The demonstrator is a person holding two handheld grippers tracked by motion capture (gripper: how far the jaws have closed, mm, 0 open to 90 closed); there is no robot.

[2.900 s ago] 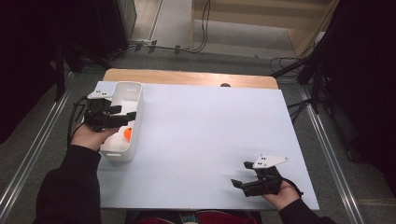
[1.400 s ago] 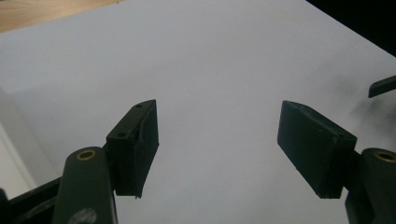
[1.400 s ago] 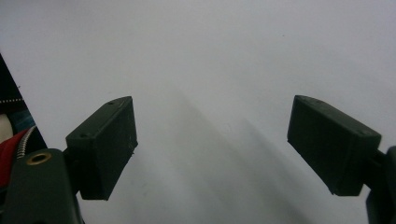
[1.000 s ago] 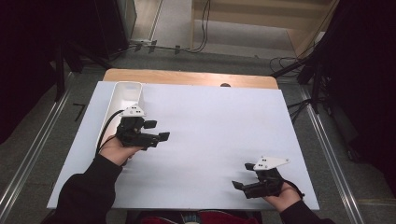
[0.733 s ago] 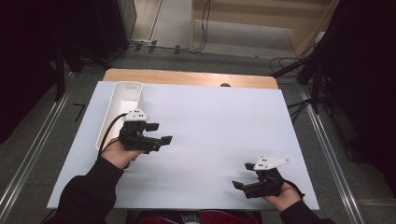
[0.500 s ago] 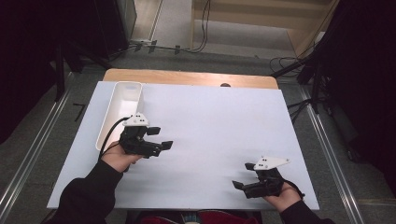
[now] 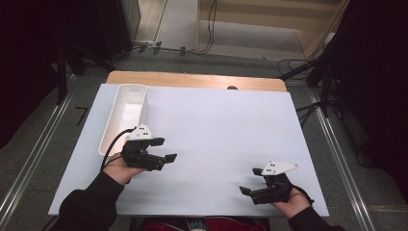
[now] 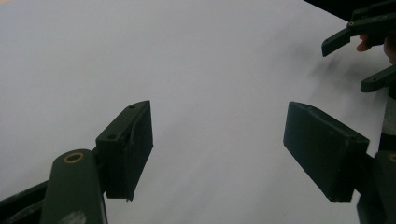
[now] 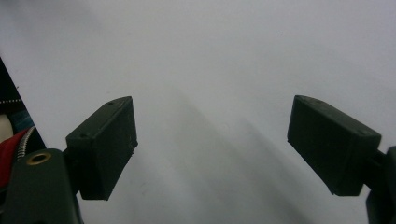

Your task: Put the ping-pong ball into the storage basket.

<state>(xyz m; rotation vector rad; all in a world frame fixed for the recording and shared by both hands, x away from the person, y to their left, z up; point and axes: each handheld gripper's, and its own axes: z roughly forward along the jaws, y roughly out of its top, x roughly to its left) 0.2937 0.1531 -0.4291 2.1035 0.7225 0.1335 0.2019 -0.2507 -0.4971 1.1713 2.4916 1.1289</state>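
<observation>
My left gripper (image 7: 163,149) hovers low over the white sheet (image 7: 216,125), just right of the near end of a long white tray (image 7: 122,113). Its jaws stand apart and have just been opening; in the left gripper view (image 8: 224,149) nothing but bare sheet lies between them. A speck of orange (image 7: 126,139) shows at the tray's near end, beside the gripper's plate. My right gripper (image 7: 250,181) rests near the front right corner of the sheet, open and empty (image 9: 212,144). It also appears far off in the left gripper view (image 8: 369,51).
The white sheet covers a wooden table whose bare strip (image 7: 192,79) runs along the far edge. Metal rails (image 7: 29,159) flank both sides on the floor. Cables (image 7: 207,43) lie on the floor beyond the table.
My left hand has left the tray, where it hung over an orange thing, and moved toward the near side and a little right over the sheet. The right hand has kept still.
</observation>
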